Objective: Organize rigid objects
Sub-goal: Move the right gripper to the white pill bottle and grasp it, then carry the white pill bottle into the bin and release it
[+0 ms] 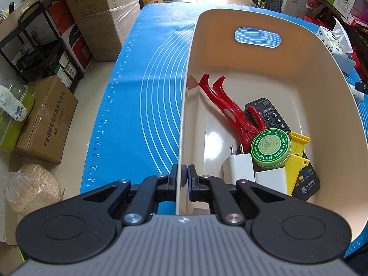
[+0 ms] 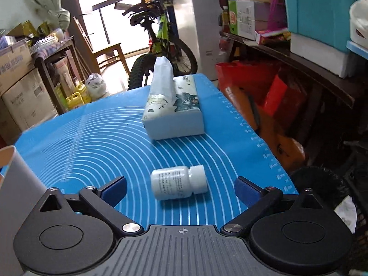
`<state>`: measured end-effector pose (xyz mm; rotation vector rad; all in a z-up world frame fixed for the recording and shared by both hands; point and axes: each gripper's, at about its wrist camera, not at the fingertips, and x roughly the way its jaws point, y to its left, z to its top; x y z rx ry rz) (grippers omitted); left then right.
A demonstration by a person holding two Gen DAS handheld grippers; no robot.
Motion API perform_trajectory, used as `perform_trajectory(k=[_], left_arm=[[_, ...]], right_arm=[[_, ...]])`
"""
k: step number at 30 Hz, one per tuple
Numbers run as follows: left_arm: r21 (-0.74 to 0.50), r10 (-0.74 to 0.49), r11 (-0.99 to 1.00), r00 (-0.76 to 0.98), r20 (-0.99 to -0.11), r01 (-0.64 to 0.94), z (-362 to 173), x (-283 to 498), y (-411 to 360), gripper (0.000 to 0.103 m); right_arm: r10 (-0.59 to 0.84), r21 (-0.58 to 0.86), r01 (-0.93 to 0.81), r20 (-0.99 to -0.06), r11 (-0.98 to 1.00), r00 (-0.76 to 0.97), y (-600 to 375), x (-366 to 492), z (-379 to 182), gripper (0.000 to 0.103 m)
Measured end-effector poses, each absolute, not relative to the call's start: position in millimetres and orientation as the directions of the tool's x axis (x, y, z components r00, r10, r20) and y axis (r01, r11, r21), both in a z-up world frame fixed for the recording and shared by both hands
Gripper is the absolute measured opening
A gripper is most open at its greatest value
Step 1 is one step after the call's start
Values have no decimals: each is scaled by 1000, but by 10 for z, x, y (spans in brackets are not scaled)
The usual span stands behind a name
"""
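**White bottle lying between wide-open jaws, bin rim clamped**

A small white plastic bottle [image 2: 178, 185], cylindrical with a printed label and a white screw cap, is seen lying on its side on the blue silicone mat [image 2: 92, 147] printed with white arcs. It is framed by the right gripper [image 2: 180, 189], whose blue-padded jaws are spread wide and touch nothing. Beyond it, a soft floral tissue pack [image 2: 174, 112] is set on the mat.

The near rim of a smooth, glossy cream plastic bin [image 1: 322, 96] is pinched by the left gripper [image 1: 185, 176]. Inside are held a red plastic figure [image 1: 230, 112], a black remote control [image 1: 276, 119], a round green tin [image 1: 270, 148], a white charger [image 1: 239, 169] and a yellow plastic piece [image 1: 296, 158].
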<state>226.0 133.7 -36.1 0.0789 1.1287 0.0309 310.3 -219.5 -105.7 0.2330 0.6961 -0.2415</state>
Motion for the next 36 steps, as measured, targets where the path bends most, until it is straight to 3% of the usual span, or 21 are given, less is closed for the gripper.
perform_trajectory(k=[10, 16, 18, 20, 25, 36], left_arm=[[85, 69, 996, 427, -902, 19, -376, 2269, 1333, 9], [92, 75, 996, 427, -901, 19, -380, 2275, 1321, 10], [92, 75, 996, 427, -901, 19, -380, 2274, 1321, 10], [93, 76, 995, 427, -901, 19, -381, 2274, 1320, 10], [91, 75, 996, 425, -902, 17, -376, 2274, 1334, 10], [88, 75, 996, 424, -903, 10, -369, 2270, 1336, 10]], right_arm=[[-205, 1, 268, -643, 963, 738, -2162, 3296, -1268, 100], [-203, 11, 272, -637, 962, 744, -2160, 3323, -1323, 100], [-196, 18, 269, -639, 963, 744, -2161, 3334, -1347, 97], [-175, 29, 254, -647, 967, 742, -2161, 3346, -1368, 83], [-141, 34, 218, -662, 975, 736, -2131, 3331, -1353, 64], [-161, 35, 222, -577, 974, 801, -2055, 3004, -851, 64]])
